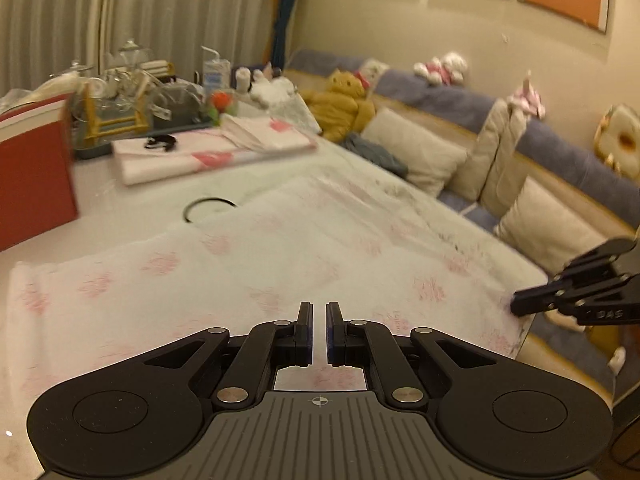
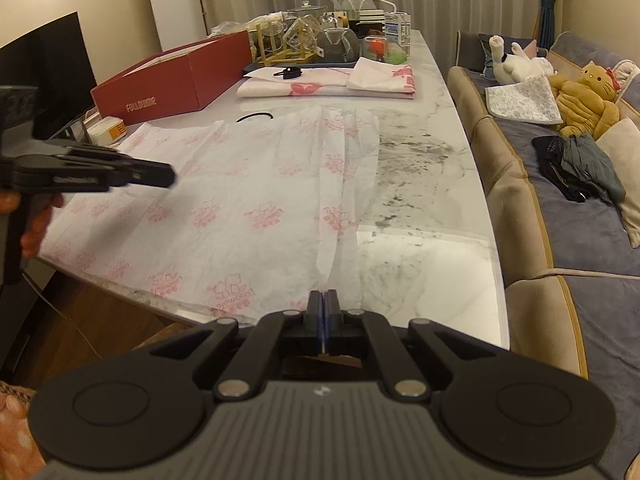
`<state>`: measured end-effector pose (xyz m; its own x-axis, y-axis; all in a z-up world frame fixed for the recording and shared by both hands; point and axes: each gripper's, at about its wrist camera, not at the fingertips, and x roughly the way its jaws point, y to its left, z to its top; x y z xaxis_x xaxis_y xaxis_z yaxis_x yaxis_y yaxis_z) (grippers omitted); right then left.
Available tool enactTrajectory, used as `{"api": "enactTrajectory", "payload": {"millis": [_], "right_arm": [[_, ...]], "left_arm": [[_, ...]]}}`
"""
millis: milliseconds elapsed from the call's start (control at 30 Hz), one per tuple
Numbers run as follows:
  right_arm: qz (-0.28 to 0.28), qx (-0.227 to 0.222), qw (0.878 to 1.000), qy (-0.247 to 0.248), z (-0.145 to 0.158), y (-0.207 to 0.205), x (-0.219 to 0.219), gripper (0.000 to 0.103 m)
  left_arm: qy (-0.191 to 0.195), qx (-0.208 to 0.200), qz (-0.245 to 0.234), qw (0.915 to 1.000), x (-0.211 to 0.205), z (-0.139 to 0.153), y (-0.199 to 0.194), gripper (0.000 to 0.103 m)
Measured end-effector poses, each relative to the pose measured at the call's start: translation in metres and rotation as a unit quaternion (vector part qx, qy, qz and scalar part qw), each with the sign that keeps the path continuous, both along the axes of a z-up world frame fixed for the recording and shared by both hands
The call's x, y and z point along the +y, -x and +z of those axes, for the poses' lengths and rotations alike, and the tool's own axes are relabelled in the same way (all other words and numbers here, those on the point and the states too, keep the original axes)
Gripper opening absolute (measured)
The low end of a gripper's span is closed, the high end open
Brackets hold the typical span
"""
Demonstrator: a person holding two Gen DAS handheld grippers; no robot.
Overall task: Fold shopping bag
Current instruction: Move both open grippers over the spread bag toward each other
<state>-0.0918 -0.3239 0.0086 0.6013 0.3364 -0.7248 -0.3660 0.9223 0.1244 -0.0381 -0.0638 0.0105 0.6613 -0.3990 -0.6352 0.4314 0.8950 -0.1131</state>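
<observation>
Bag (image 2: pixel 224 200), white with a pink printed pattern, lies spread flat on the marble tabletop (image 2: pixel 432 184), one side reaching the near tabletop edge; long lengthwise creases run near its right border. Material looks thin, crinkled and papery or non-woven: judged very light, limp, with no stiffness of its own, so it should drape and slide easily on the polished stone and could drift if lifted quickly. Not fragile, though a thin sheet may tear if dragged under a pinch. Left tool (image 1: pixel 319 312) hovers above the bag's middle, tips drawn almost together with only a narrow slit, nothing between them. Right tool (image 2: pixel 324 300) sits at the near tabletop edge by the bag's corner, tips pressed fully together; no fabric is visibly caught. Best hold, in my judgement: pinch the corners or the free border along one side, one tool per corner, so the sheet carries over evenly without bunching.
</observation>
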Motion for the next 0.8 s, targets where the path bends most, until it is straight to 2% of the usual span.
{"api": "enactTrajectory", "payload": {"millis": [67,167,200,267,333,467,700,800], "right_arm": [[0.009,0.003,1.0,0.005,0.001,0.002,0.0,0.001],[0.004,0.0,1.0,0.021,0.009,0.001,-0.005,0.01],[0.001,-0.012,1.0,0.023,0.014,0.001,-0.007,0.016],[-0.002,-0.052,0.999,0.01,0.03,0.001,-0.011,0.019],[-0.002,-0.09,0.996,-0.011,0.043,-0.005,-0.008,0.031],[0.02,-0.11,0.993,-0.028,0.045,-0.036,0.02,0.032],[0.102,-0.069,0.992,-0.013,0.017,-0.085,0.09,0.03],[0.1,-0.057,0.993,0.01,0.006,-0.091,0.098,0.03]], "left_arm": [[-0.016,-0.006,-0.006,0.9998,-0.009,-0.003,0.002,0.004],[-0.021,-0.004,-0.011,0.9997,-0.01,-0.001,0.006,0.004],[-0.02,-0.006,-0.012,0.9997,-0.009,-0.002,0.008,0.004],[-0.018,-0.013,-0.014,0.9997,-0.008,-0.002,0.013,0.004],[-0.012,-0.017,-0.016,0.9996,-0.009,-0.004,0.017,0.004],[-0.005,-0.02,-0.024,0.9995,-0.007,-0.005,0.02,0.004],[0.001,-0.021,-0.029,0.9993,-0.003,-0.007,0.022,0.004],[0.006,-0.019,-0.032,0.9993,0.0,-0.007,0.022,0.004]]}}
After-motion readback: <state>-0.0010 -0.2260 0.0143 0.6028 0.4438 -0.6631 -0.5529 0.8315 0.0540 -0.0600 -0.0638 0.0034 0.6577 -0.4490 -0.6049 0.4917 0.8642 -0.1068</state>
